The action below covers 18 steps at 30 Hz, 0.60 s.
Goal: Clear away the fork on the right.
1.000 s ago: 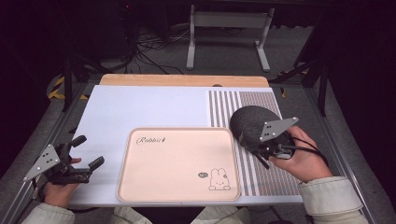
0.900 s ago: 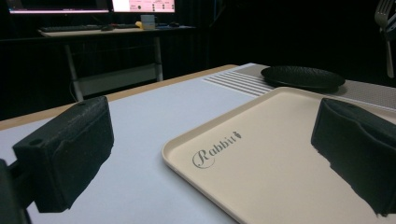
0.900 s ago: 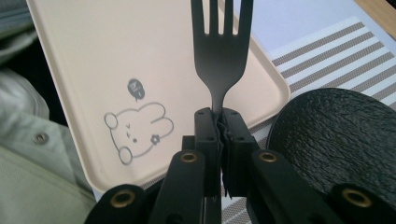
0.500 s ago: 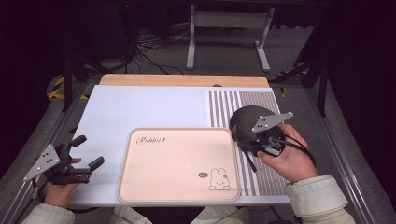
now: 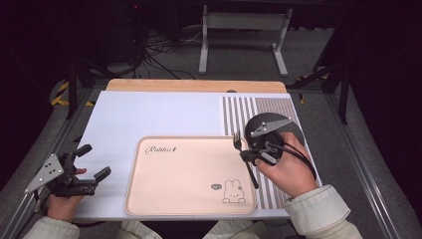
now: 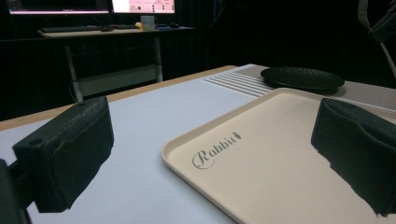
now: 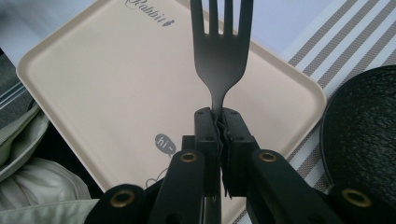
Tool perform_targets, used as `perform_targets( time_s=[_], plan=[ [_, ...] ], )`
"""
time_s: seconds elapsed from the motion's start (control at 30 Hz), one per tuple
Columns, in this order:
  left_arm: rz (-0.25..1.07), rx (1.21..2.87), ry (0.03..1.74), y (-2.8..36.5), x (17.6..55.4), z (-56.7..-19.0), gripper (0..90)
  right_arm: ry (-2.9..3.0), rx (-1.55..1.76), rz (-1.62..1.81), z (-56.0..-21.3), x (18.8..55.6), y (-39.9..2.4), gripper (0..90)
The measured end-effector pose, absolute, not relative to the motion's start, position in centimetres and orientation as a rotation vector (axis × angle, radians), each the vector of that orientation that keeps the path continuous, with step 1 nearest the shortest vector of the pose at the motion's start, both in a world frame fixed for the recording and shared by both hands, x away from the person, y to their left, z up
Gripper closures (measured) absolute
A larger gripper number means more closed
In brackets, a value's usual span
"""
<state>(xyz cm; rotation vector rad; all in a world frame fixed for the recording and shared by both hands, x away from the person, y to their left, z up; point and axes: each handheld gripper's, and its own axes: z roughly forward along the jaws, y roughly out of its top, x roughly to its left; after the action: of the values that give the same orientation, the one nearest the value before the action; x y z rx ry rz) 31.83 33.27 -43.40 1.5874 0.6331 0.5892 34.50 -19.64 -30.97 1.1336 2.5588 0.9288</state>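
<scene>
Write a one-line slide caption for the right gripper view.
Right gripper shut on a dark fork, tines forward above the beige tray, black plate beside.

Striped mat (image 5: 259, 107), wooden table edge (image 5: 196, 85)

One fork (image 7: 220, 60), one tray (image 5: 189, 174), one black plate (image 6: 302, 78).

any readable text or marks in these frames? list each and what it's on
"Rabbit": script, with a small carrot mark, at one corner of the beige tray.
"hi~": grey speech bubble on the tray, by the rabbit drawing.
Monitor screens behind the table: text too small to read.
</scene>
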Motion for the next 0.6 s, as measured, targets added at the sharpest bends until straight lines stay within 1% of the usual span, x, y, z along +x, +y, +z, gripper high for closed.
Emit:
perform_targets(
  time_s=[0.47, 0.6],
  plan=[
    [0.585, 1.587, 0.632, 33.3, 31.8, -43.4, 0.0, 2.513, 1.371, 0.834, -33.0, 34.9, -17.6, 87.3],
    [0.585, 1.585, 0.632, 33.3, 31.8, -43.4, 0.0, 2.523, 1.390, 0.820, -33.6, 35.1, -17.2, 87.3]
  ],
)
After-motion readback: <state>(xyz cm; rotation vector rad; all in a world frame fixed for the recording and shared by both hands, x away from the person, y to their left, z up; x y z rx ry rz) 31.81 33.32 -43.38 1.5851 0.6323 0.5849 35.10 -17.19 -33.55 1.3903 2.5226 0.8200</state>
